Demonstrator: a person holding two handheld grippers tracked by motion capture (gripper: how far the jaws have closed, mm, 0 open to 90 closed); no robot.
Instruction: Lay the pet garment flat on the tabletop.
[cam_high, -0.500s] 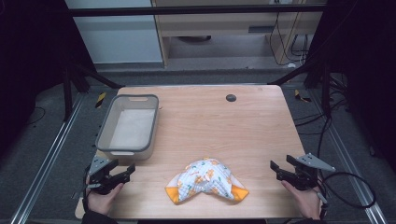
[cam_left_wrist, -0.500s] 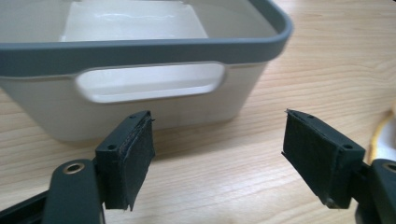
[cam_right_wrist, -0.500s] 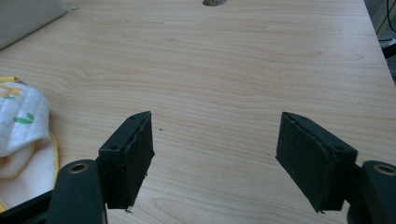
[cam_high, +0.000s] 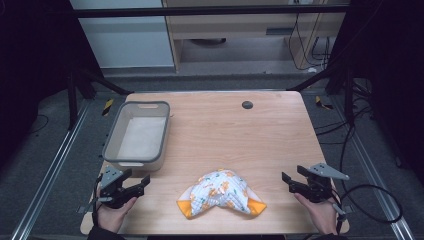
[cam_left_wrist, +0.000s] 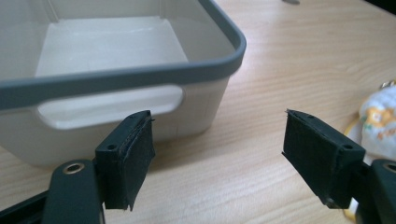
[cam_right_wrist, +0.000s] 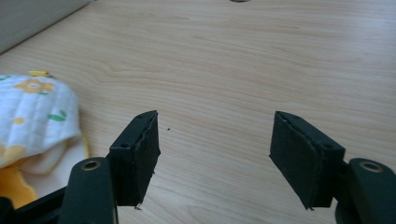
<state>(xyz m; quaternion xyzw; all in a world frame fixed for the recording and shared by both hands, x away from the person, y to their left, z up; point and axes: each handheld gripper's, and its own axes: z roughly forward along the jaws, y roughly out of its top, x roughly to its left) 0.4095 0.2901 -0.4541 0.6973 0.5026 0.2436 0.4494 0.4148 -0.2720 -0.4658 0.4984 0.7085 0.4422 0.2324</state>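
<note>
- We see the left claw (cam_high: 142, 181) wide, holding nothing, just beside the grey bin (cam_high: 111, 145).
- Right claw (cam_high: 287, 180) wide, holding nothing.
- Folded flowered cloth (cam_high: 220, 194) lies on the worktop (cam_high: 240, 135) between both claws, untouched.

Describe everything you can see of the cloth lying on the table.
The cloth is a soft, quilted-looking piece, white with small orange and green flower prints and a plain orange underside that shows at its corners. It lies crumpled and folded into a rough arch shape, flat on the wooden table near the front edge, between the two grippers and apart from both. Nothing but the table touches it. The grey bin stands off to its left, farther back.
</note>
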